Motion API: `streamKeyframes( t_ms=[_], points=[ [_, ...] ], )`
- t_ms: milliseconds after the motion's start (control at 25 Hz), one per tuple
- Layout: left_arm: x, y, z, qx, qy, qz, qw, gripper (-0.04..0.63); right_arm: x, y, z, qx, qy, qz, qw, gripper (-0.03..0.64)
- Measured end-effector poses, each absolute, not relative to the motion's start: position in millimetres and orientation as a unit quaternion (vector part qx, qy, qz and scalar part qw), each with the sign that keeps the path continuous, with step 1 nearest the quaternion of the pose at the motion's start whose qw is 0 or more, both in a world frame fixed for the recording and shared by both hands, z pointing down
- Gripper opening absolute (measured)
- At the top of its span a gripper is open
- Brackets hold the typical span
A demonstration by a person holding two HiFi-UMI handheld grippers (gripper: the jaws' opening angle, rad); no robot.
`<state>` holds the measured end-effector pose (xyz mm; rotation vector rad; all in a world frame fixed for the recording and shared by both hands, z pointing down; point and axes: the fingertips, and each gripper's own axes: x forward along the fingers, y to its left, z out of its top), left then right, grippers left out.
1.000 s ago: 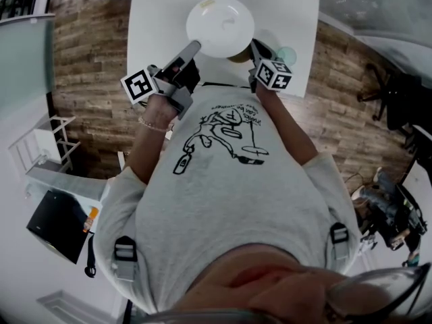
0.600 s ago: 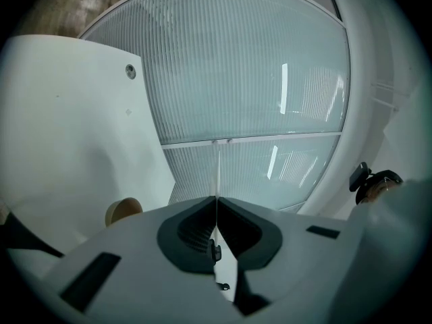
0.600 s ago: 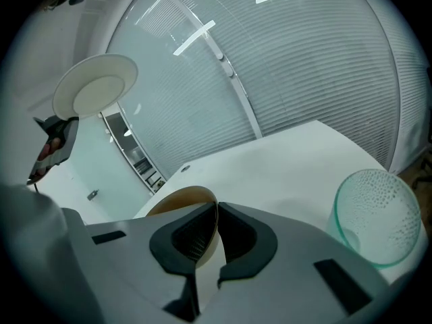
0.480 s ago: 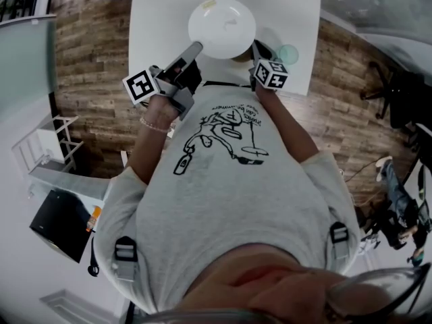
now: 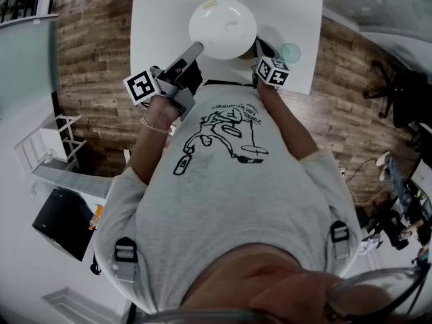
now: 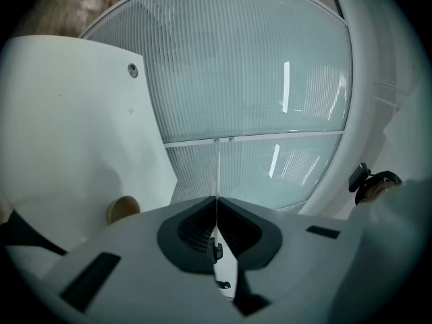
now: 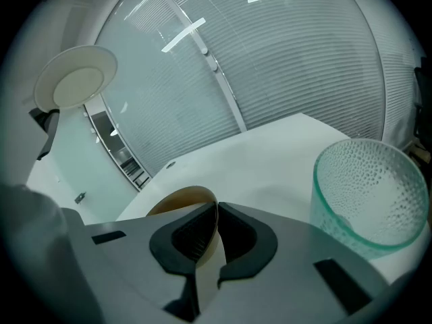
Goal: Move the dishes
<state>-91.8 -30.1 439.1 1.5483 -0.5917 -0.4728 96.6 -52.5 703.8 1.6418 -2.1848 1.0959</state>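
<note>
The left gripper [image 5: 194, 48] is clamped on the plate's [image 5: 223, 27] rim, holding it over the table [image 5: 290, 5]. The right gripper [image 7: 216, 214] pinches a tan cup's [image 7: 177, 201] wall at the table's near edge, beside a glass [image 7: 368, 194]. The thin rim hold could let the plate tilt and slip. The cup could knock the glass.

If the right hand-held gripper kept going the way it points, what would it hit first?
Probably the table, just beyond the tan bowl that the right hand-held gripper clamps by the rim. The glass bowl stands to the side.
</note>
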Motion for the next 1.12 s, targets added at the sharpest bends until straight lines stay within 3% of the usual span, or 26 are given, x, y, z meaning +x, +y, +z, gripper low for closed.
streamKeyframes(
  t_ms=[1120],
  points=[
    [-93, -39, 444, 0.679, -0.264, -0.208, 0.653, 0.009, 109, -55, 723, 0.576, -0.730, 0.335, 0.153, 0.046]
  ],
)
